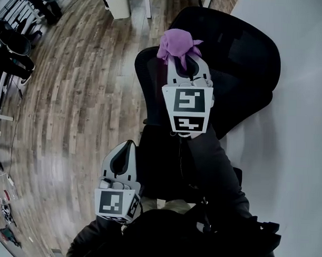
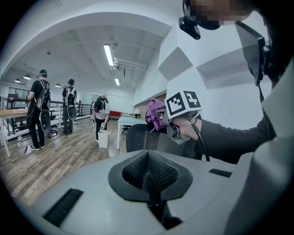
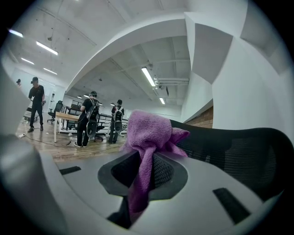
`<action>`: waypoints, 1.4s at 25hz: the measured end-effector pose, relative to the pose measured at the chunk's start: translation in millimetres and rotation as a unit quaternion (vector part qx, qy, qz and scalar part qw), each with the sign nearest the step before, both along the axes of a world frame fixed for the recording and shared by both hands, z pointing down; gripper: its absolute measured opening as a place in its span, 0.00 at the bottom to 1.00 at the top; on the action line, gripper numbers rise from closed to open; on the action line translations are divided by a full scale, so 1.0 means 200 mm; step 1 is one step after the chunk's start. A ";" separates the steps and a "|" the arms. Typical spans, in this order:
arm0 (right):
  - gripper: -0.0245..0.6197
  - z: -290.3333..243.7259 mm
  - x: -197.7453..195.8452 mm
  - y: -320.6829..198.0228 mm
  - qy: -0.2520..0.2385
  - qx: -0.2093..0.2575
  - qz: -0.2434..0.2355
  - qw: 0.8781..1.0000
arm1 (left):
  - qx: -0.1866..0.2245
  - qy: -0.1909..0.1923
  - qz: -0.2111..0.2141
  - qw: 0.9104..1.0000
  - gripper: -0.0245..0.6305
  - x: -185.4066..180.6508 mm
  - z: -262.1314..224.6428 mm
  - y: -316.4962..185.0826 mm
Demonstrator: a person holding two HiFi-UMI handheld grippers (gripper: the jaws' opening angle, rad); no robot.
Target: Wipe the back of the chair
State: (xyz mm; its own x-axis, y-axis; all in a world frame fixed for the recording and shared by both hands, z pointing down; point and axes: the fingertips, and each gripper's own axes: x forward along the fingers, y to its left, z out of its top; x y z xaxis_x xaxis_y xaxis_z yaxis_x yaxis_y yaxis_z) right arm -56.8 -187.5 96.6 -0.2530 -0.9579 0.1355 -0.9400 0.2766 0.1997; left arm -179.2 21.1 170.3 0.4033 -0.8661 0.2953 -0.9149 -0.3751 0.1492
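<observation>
A: What colour is the cloth (image 1: 177,42) in the right gripper (image 1: 187,63)?
B: Purple. Beyond it, the office chair (image 1: 242,54) is black mesh.
A: And the left gripper (image 1: 127,146)?
B: Light grey, like the right, with black-and-white square markers (image 1: 189,100). Left of it, brown wood-plank floor (image 1: 72,96).

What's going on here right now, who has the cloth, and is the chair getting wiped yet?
A person holds a gripper in each hand. The right gripper is shut on a purple cloth and is held up by the top edge of the black mesh chair back. Whether the cloth touches it cannot be told. The left gripper is shut with nothing in it, lower and nearer the person. Other people stand farther back on the wooden floor.
</observation>
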 end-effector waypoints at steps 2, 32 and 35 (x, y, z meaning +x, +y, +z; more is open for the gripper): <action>0.11 0.00 0.00 -0.01 -0.001 0.000 -0.002 1.000 | -0.001 -0.001 0.001 1.000 0.05 0.01 0.00 0.00; 0.11 0.04 0.29 -0.01 -0.015 -0.006 0.026 1.000 | 0.000 -0.009 0.029 1.000 0.05 0.15 0.02 -0.03; 0.11 0.03 0.33 0.00 -0.019 -0.007 0.032 0.999 | 0.000 -0.011 0.034 0.999 0.05 0.17 0.01 -0.03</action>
State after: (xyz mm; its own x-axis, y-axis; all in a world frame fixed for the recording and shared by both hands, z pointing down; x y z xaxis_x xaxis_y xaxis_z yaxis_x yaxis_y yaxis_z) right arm 8.4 -188.4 103.0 -0.1966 -0.9703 0.1410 -0.9625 0.2184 0.1608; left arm -144.5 15.1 172.9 0.4538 -0.8376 0.3043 -0.8908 -0.4357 0.1289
